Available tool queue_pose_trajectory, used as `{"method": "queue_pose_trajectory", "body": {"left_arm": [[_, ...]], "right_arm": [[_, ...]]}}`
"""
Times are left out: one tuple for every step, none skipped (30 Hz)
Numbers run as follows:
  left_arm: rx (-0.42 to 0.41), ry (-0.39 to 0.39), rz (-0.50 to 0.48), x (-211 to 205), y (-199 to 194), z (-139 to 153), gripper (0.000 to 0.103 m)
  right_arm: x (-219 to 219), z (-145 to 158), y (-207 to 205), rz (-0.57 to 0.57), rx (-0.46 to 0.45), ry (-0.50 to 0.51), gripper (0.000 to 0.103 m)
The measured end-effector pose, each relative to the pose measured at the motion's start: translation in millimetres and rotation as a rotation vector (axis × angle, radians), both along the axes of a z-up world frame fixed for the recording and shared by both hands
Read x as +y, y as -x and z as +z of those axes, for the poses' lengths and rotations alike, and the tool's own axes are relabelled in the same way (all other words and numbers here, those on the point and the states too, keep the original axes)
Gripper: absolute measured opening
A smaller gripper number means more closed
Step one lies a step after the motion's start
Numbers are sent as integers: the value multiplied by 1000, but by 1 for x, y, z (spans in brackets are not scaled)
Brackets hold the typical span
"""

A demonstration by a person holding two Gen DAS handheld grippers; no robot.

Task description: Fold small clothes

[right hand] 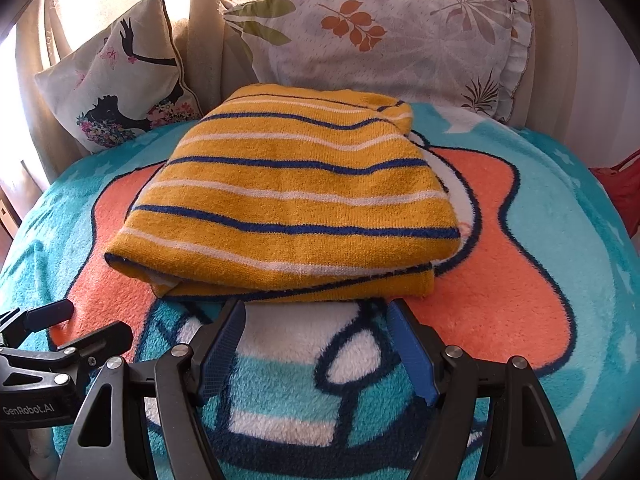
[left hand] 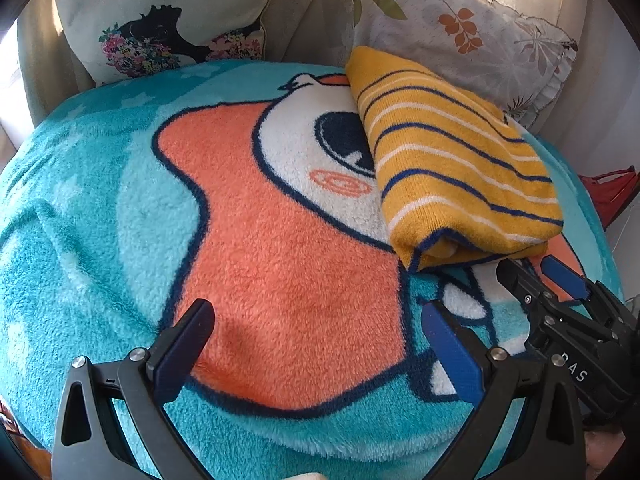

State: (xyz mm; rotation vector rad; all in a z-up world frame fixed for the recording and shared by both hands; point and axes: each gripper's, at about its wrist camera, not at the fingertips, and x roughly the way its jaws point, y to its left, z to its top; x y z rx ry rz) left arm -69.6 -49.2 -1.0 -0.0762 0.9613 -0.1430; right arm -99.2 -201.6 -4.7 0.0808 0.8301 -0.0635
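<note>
We count one folded garment, a yellow knit piece (right hand: 288,196) with blue and white stripes; we see no second piece of clothing beside it. Under it lies one fleece blanket (right hand: 540,240), turquoise with a single orange and white cartoon figure. Behind the blanket we count two pillows: one with a dark silhouette and flowers (right hand: 116,84), one with a leaf print and a frilled edge (right hand: 392,48). We count two grippers, the left gripper (left hand: 316,344) and the right gripper (right hand: 316,348), each with two fingers. One red item (right hand: 624,196) shows at the edge; we cannot tell what it is.
</note>
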Motion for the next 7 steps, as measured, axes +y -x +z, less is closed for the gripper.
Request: {"method": "queue_pose_trajectory", "body": {"left_arm": [[-25, -5, 3, 2, 3, 5, 103], [-48, -12, 7, 2, 5, 9, 103], [-65, -19, 9, 4, 7, 13, 103], [-71, -21, 10, 5, 9, 16, 103], [-71, -19, 10, 7, 9, 18, 103], [-69, -14, 10, 9, 10, 20, 103], [-65, -11, 10, 10, 10, 22, 103]], "right_arm": [[0, 2, 1, -1, -6, 4, 78], [0, 4, 3, -1, -11, 7, 78], [0, 6, 4, -2, -15, 9, 78], [0, 7, 5, -2, -18, 11, 78], [1, 9, 6, -2, -21, 12, 78], [2, 10, 7, 0, -23, 14, 78], [3, 12, 7, 4, -24, 15, 78]]}}
